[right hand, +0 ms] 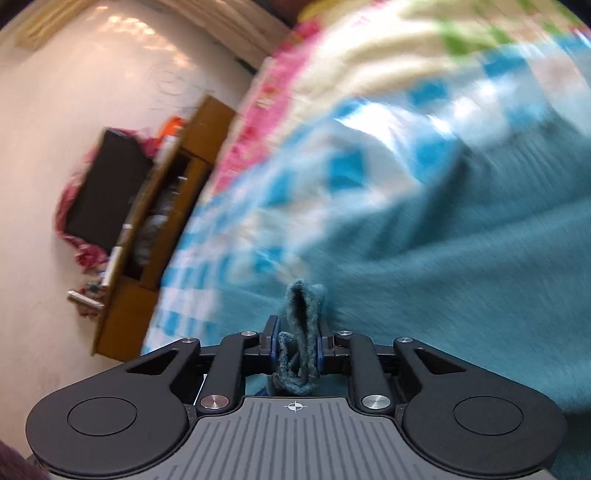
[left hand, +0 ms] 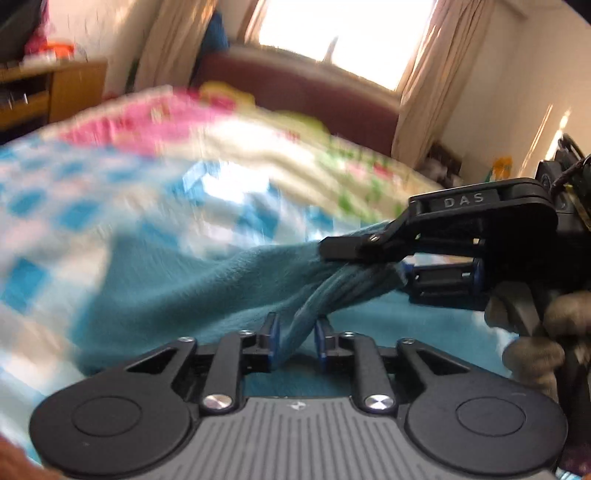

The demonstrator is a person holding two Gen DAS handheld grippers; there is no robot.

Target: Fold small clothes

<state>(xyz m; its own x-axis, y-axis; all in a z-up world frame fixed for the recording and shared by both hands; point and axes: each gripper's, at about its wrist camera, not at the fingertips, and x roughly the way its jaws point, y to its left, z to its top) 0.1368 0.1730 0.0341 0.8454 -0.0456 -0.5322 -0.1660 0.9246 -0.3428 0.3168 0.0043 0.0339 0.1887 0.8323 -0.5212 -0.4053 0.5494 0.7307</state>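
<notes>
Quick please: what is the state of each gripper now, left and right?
Left gripper: shut on the teal garment.
Right gripper: shut on a bunched fold of the teal garment.

Bright curtained window, pale walls, wooden shelf unit, patterned bedspread

In the left wrist view the right gripper blocks the middle right, with the teal garment bunched across the centre. The checked blanket at left lies open (blurred, though). A wooden cabinet crowds the bed's edge at the right wrist view's left.
</notes>
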